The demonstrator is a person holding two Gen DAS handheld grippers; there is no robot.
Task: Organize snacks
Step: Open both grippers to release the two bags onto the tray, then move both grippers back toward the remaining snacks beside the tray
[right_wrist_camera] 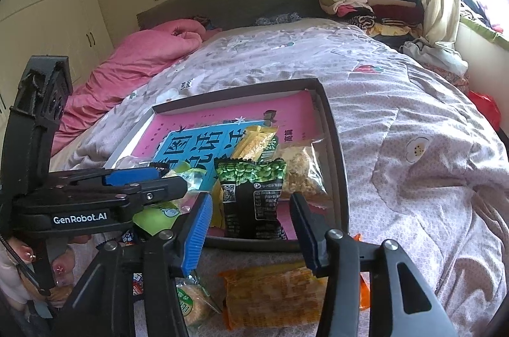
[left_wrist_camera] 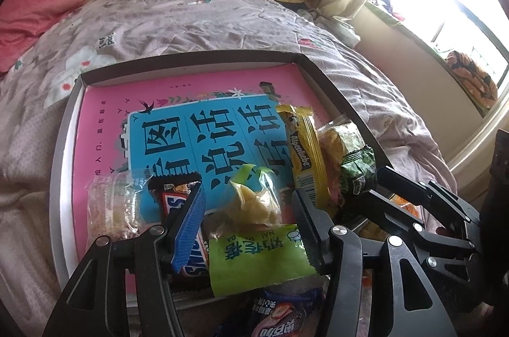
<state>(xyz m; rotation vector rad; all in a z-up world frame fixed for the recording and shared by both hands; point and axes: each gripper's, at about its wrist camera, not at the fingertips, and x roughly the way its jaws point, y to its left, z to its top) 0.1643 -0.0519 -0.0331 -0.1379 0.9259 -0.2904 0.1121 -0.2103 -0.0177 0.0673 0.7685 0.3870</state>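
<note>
Best lowered squarely: left gripper (left_wrist_camera: 248, 209) jaws wide around the green pack (left_wrist_camera: 254, 254) at the tray's (left_wrist_camera: 191, 58) six o'clock rim, right gripper (right_wrist_camera: 251, 225) jaws wide, empty.

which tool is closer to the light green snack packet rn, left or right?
Left. The left tool straddles the light green snack packet, a finger on either side. The right tool is off to its right, open around the dark green pea packet.

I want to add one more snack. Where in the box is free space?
The far half of the box, pink book cover up to the back wall, is bare. The near edge, around the Snickers and green packet, is crowded.
</note>
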